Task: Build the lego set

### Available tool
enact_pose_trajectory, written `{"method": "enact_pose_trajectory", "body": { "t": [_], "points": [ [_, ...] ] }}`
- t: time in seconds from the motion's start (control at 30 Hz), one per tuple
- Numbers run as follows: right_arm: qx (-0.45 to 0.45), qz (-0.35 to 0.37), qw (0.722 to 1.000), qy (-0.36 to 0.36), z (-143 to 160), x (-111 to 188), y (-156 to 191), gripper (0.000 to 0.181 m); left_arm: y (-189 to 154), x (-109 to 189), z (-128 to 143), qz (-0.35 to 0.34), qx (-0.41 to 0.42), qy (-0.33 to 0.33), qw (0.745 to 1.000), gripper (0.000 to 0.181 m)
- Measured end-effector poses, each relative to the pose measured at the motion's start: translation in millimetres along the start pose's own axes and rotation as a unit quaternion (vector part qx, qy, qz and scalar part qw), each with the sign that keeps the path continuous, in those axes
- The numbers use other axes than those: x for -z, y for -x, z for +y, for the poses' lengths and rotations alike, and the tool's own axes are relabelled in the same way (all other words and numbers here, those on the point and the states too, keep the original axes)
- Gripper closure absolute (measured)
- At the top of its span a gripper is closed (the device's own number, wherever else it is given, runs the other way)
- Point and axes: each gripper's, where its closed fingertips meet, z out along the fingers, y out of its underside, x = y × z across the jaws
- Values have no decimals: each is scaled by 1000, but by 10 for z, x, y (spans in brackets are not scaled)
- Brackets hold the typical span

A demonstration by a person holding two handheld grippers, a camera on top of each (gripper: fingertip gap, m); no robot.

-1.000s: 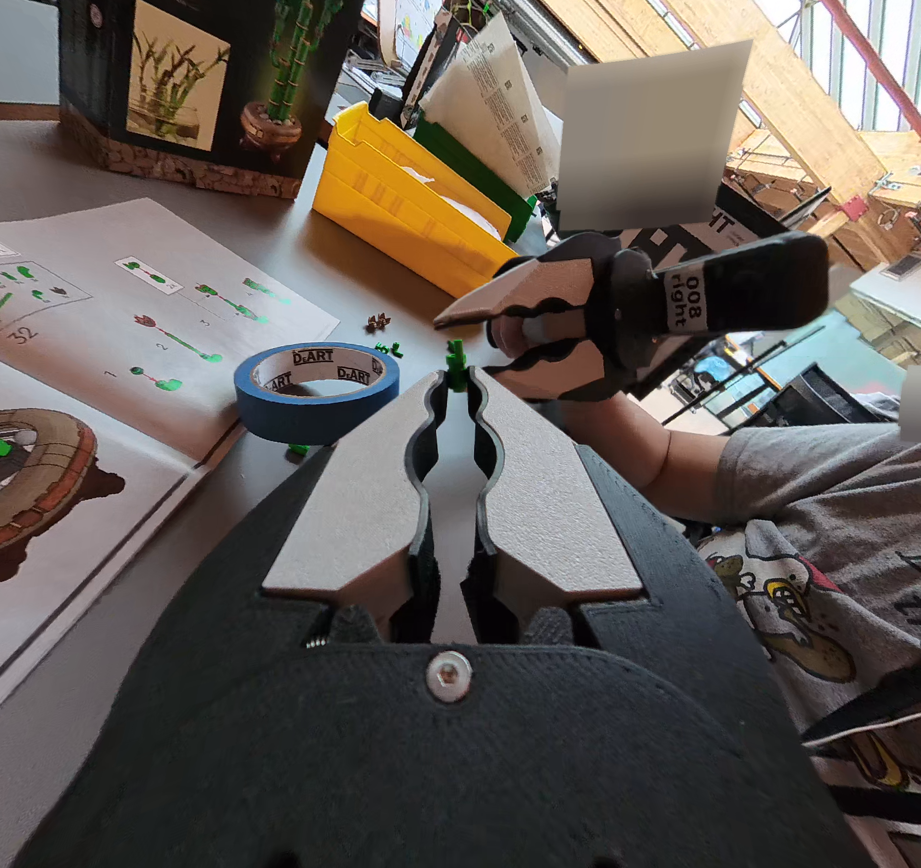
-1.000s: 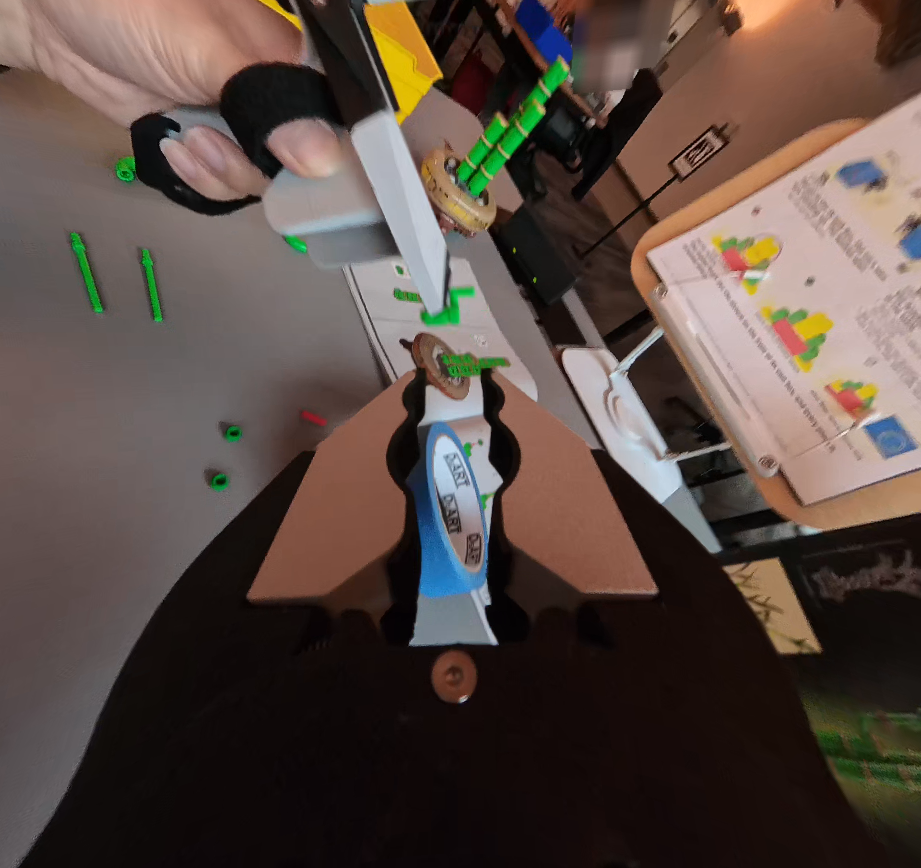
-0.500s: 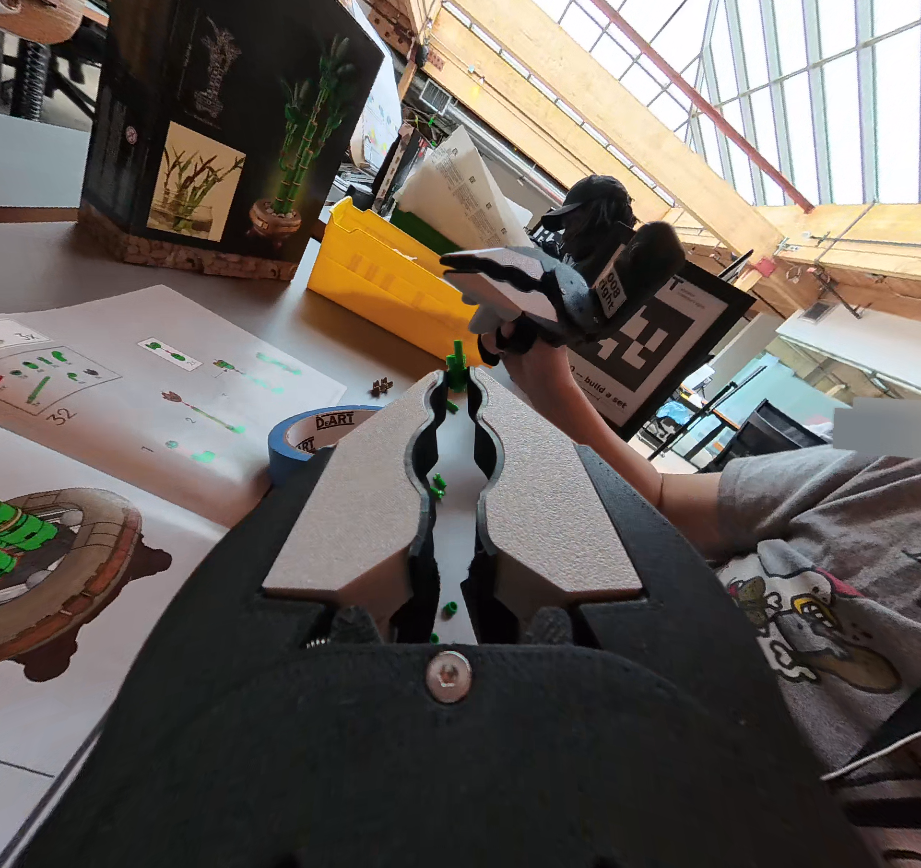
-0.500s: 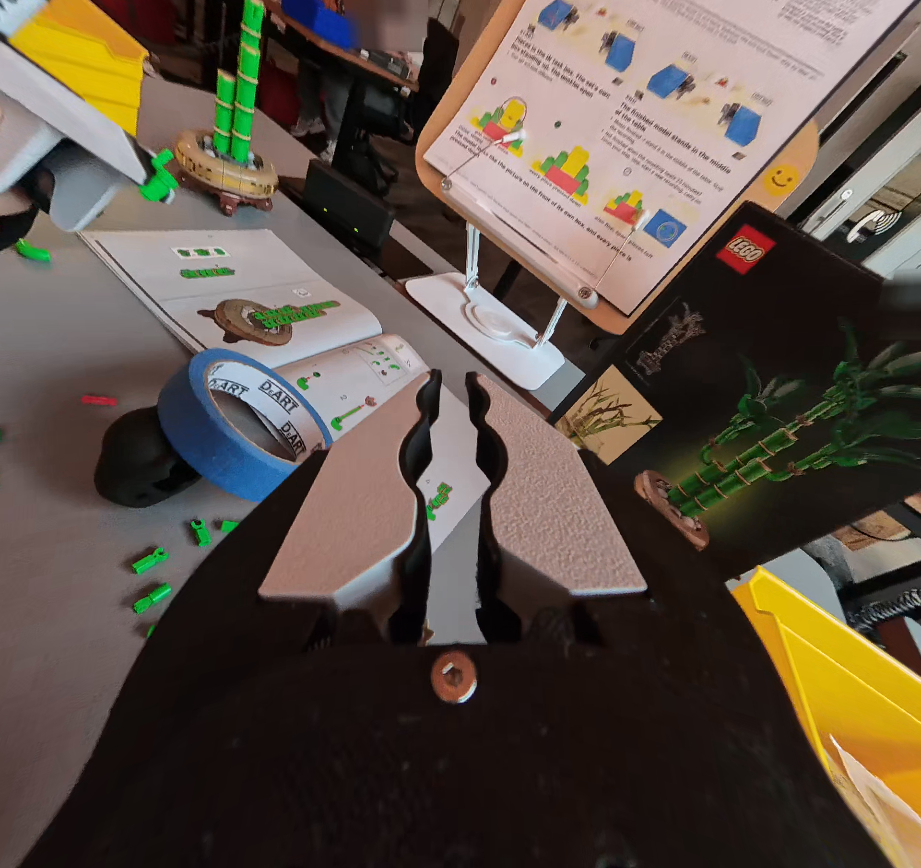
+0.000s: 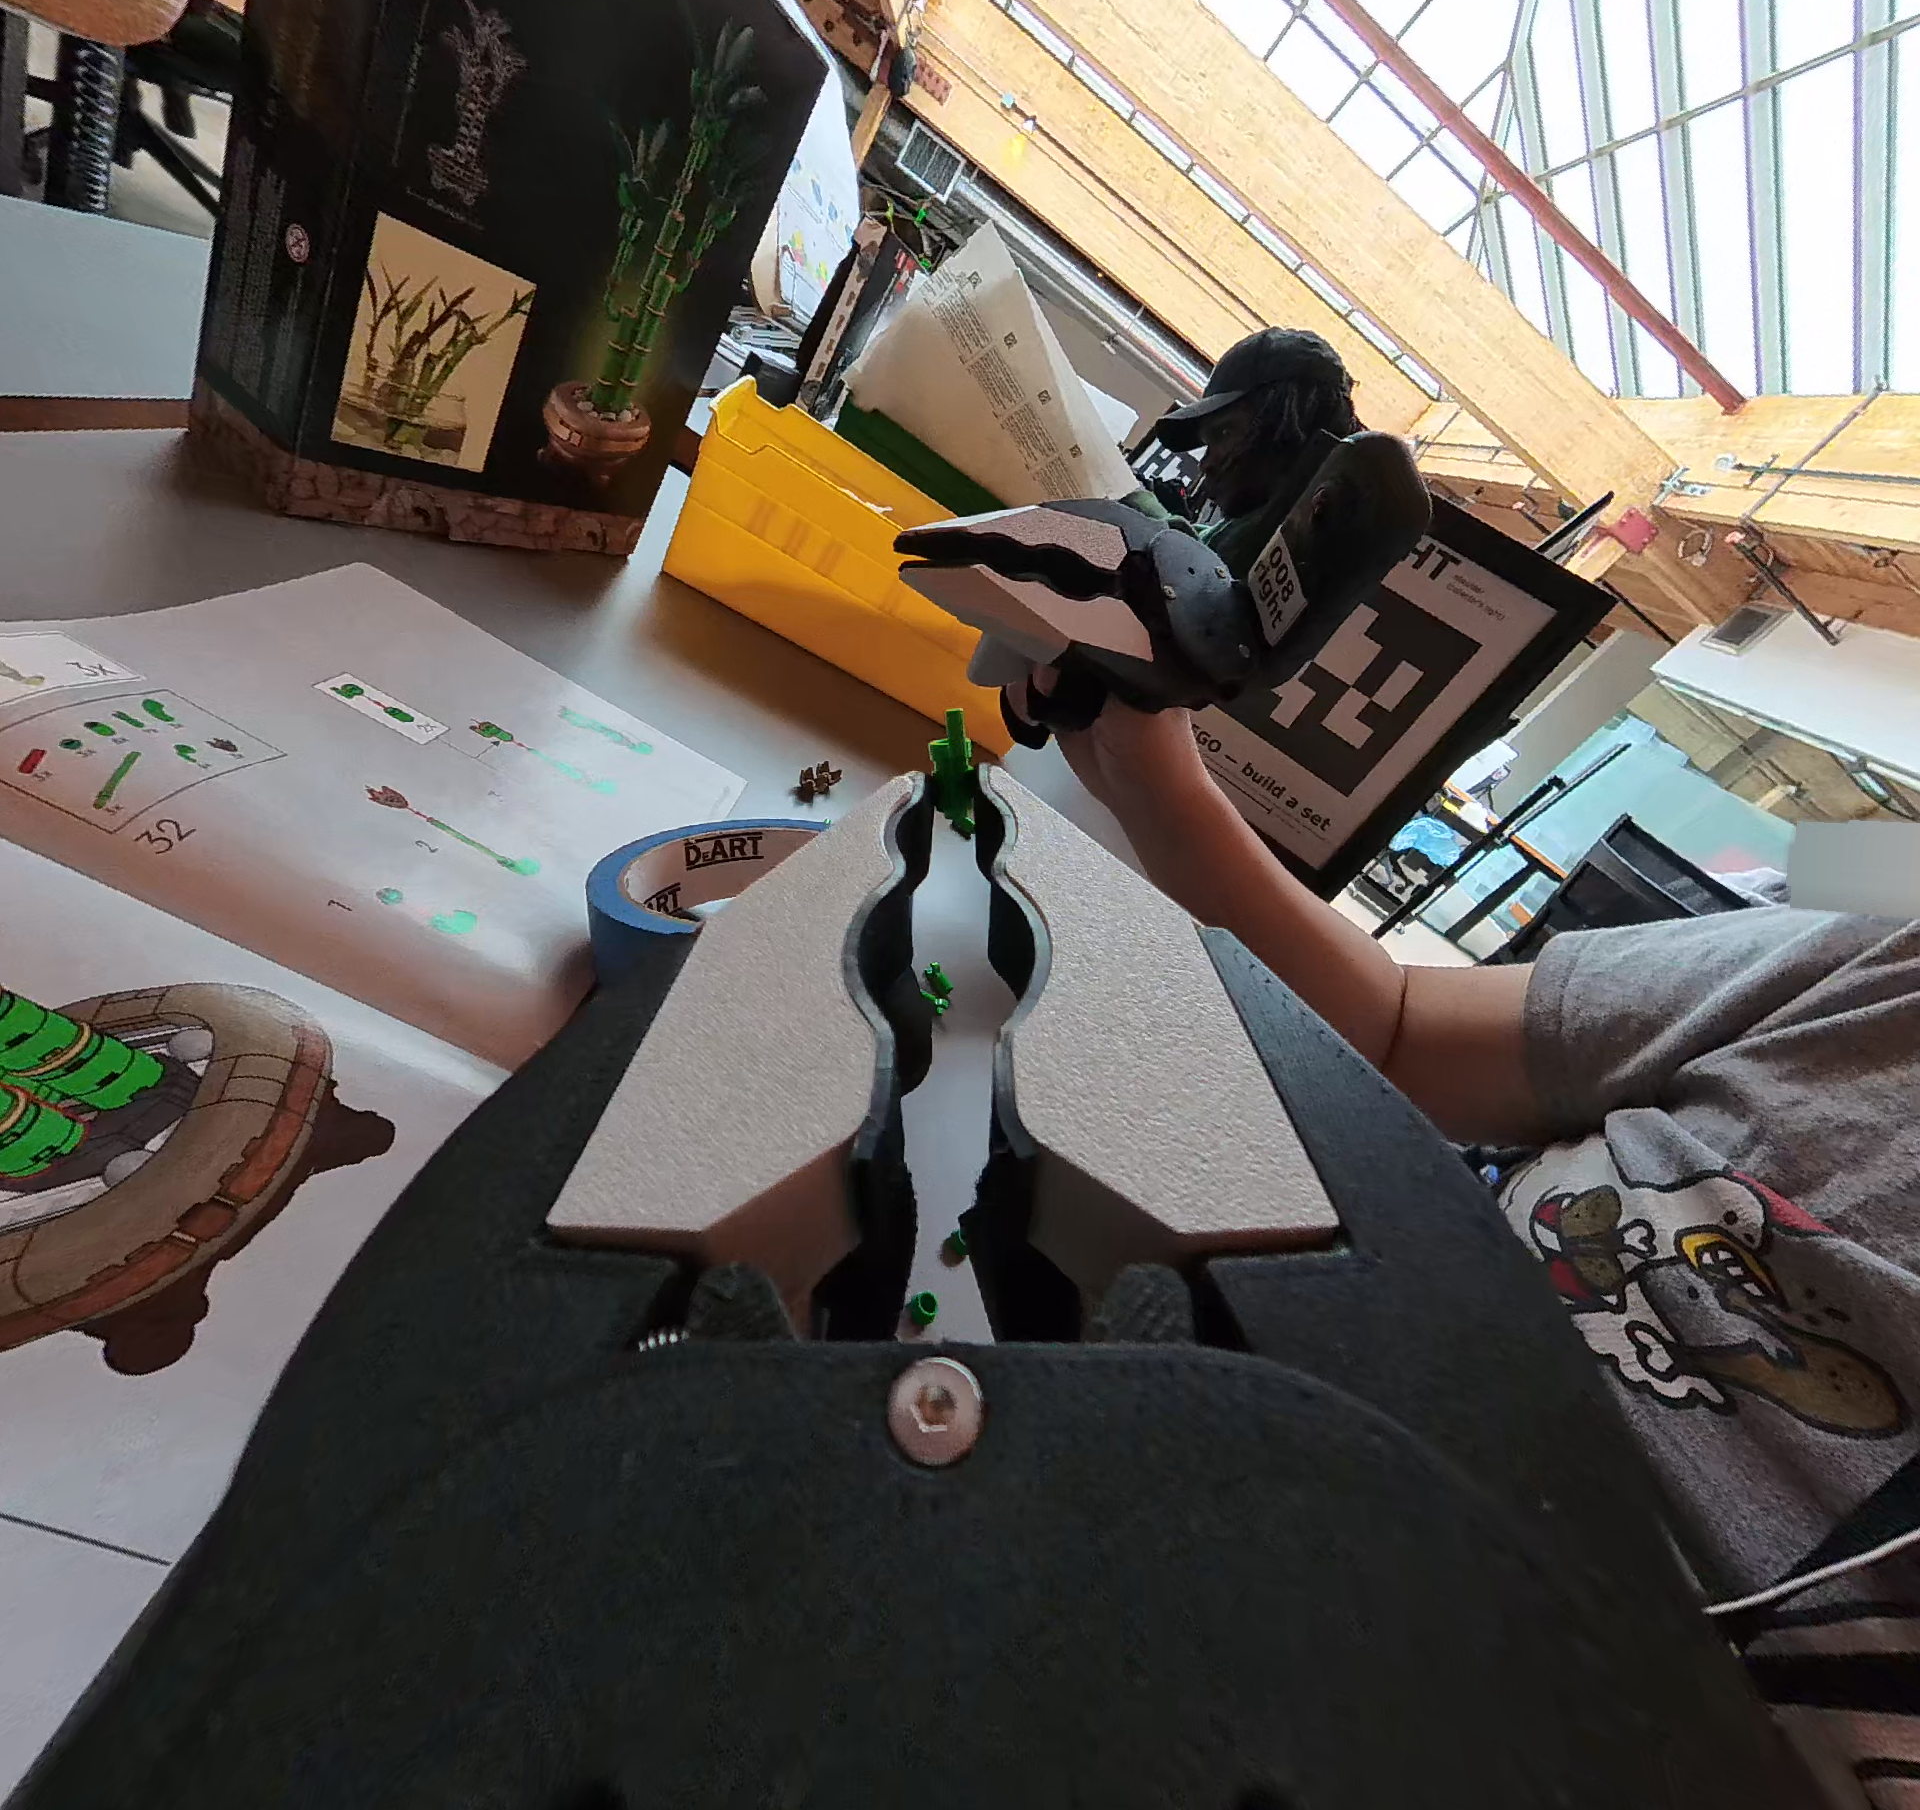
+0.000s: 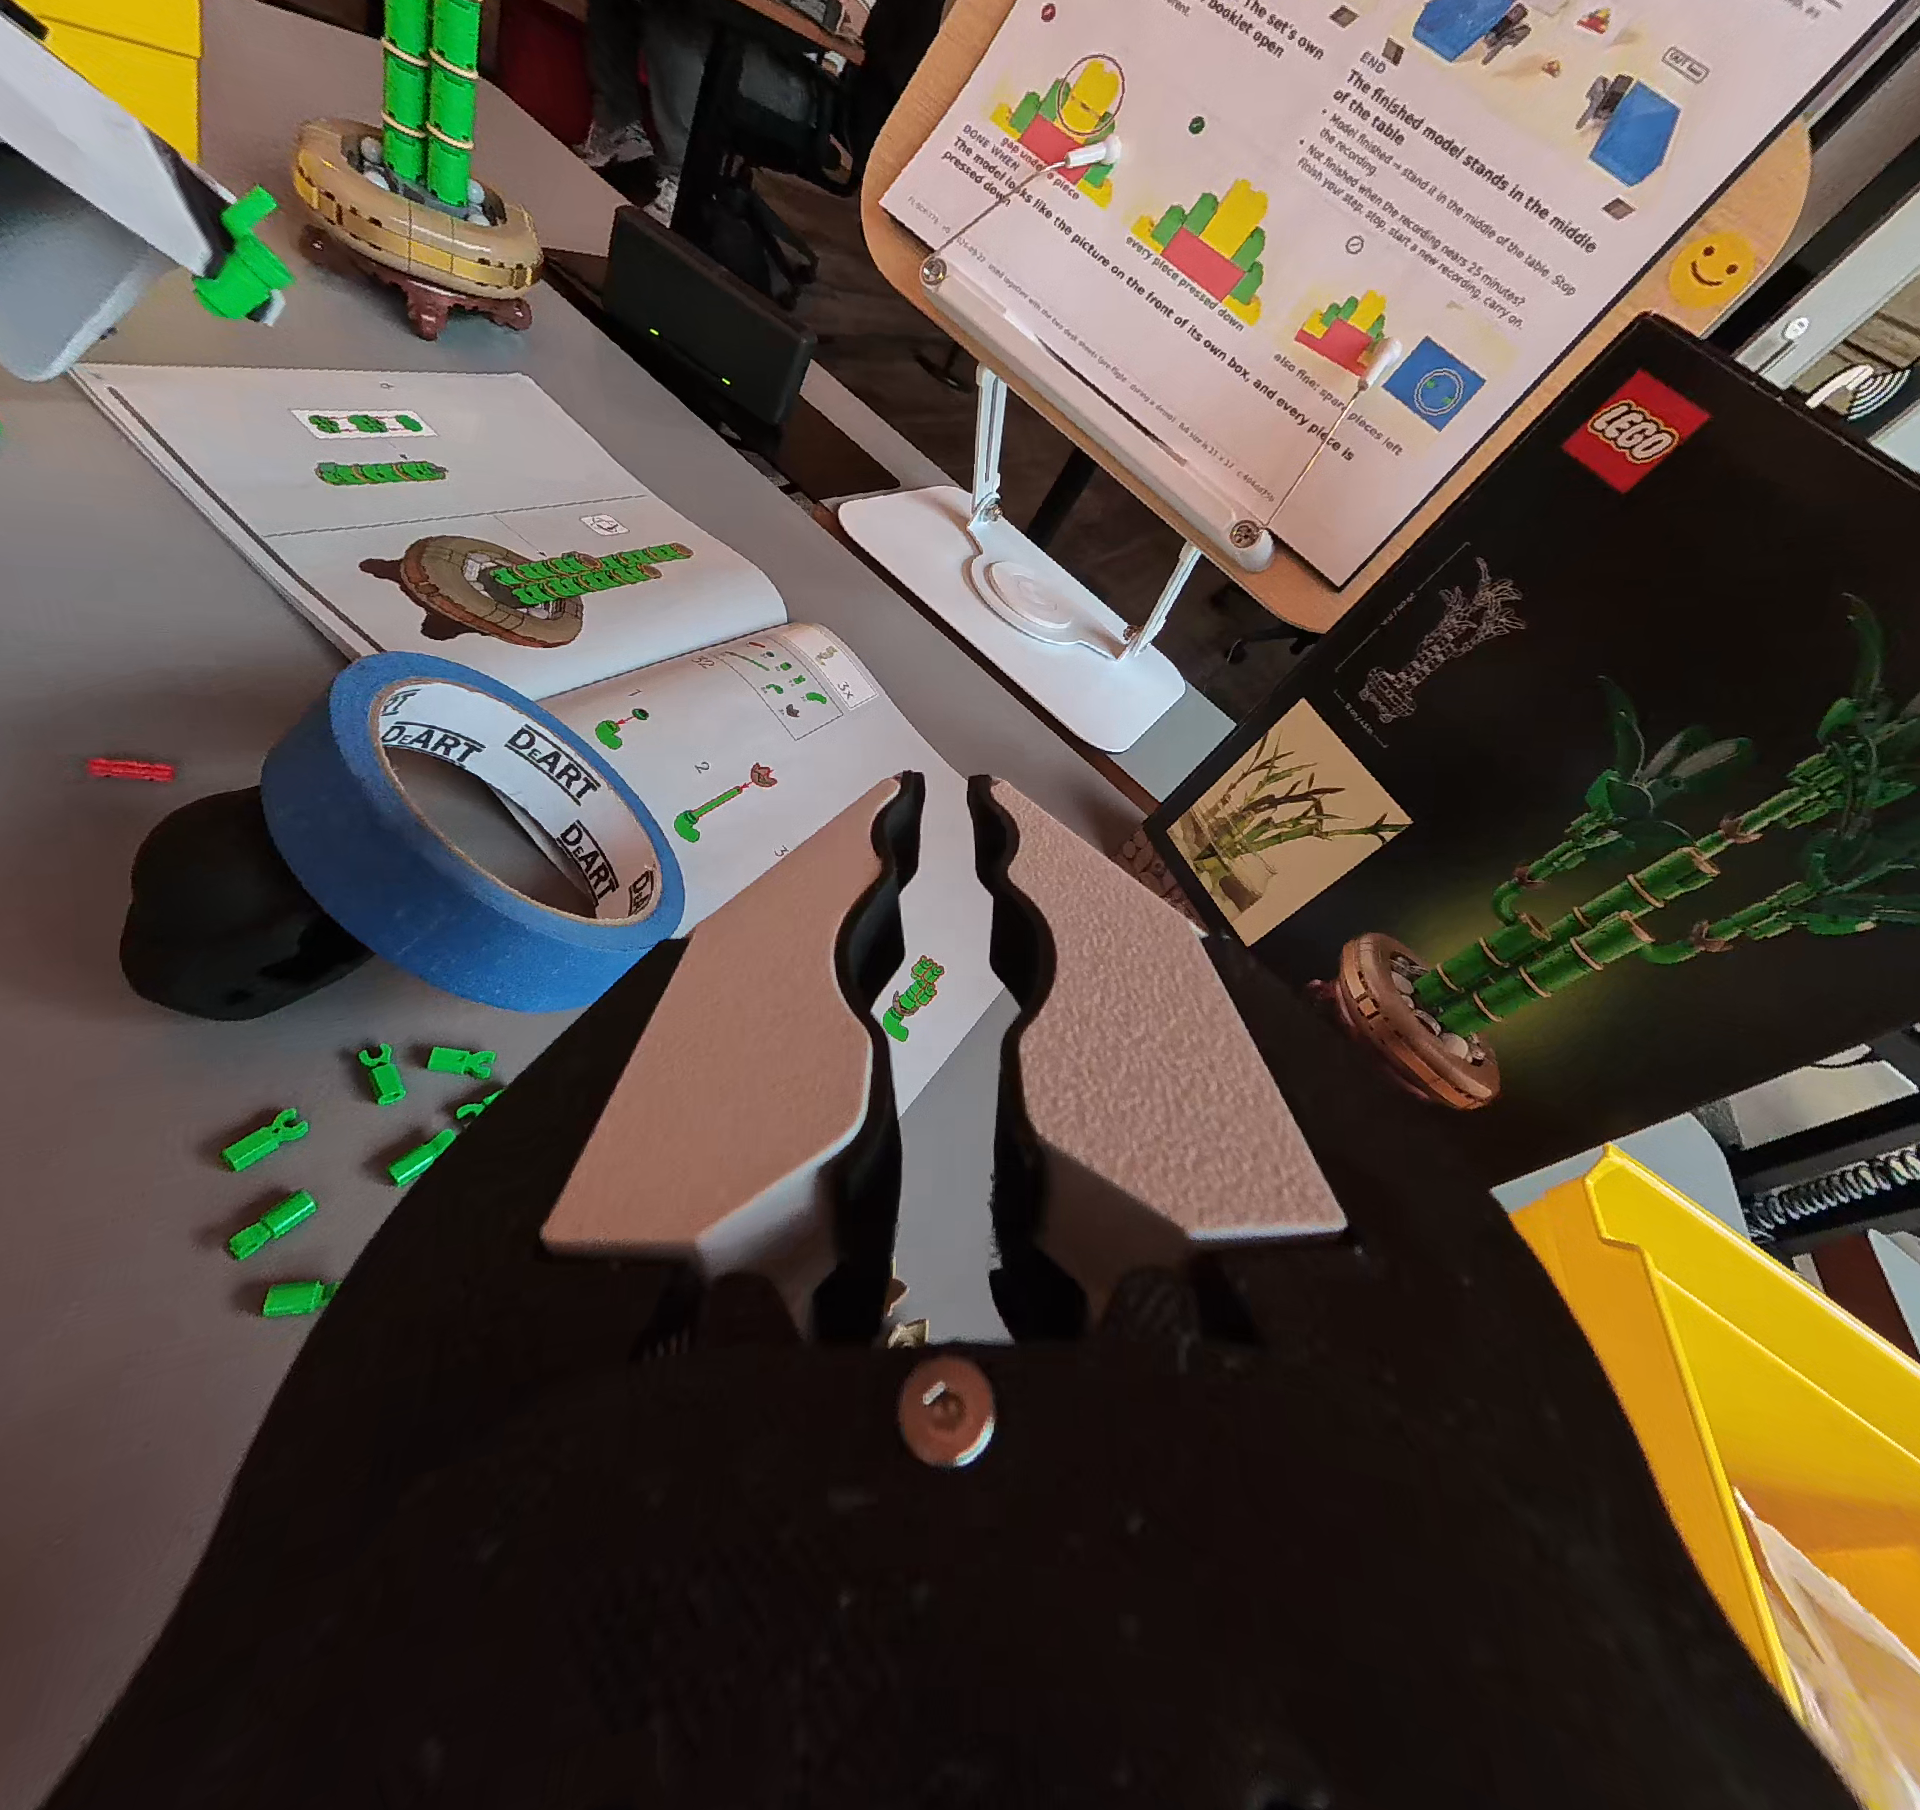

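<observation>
Printed lettering rings the inner core of the blue tape roll (image 6: 468,825), at 9 o'clock in the right wrist view. The dark set box (image 6: 1610,721), at 3 o'clock, carries a red logo patch. Printed lines cover the sheet on the stand (image 6: 1351,150) at 1 o'clock. On the surface, the open booklet (image 5: 312,773) bears step numerals. The right gripper (image 5: 909,555) wears a lettered white label (image 5: 1276,584). Behind it, the framed sign (image 5: 1382,700) has bold lettering.

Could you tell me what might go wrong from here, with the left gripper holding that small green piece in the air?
1. The left gripper pinches the green piece only at its fingertips, so it could slip and fall among the loose green pieces on the table.
2. The empty right gripper hovers near the blue tape roll and might nudge it.
</observation>
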Motion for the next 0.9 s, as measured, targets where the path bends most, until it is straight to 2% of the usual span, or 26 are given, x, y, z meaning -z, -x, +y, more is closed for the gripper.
{"method": "enact_pose_trajectory", "body": {
  "t": [0.9],
  "points": [
    [16,-2,1000,14,22,-7,34,174,-33,-6,7,3,-5,0,1000,177]
  ]
}}
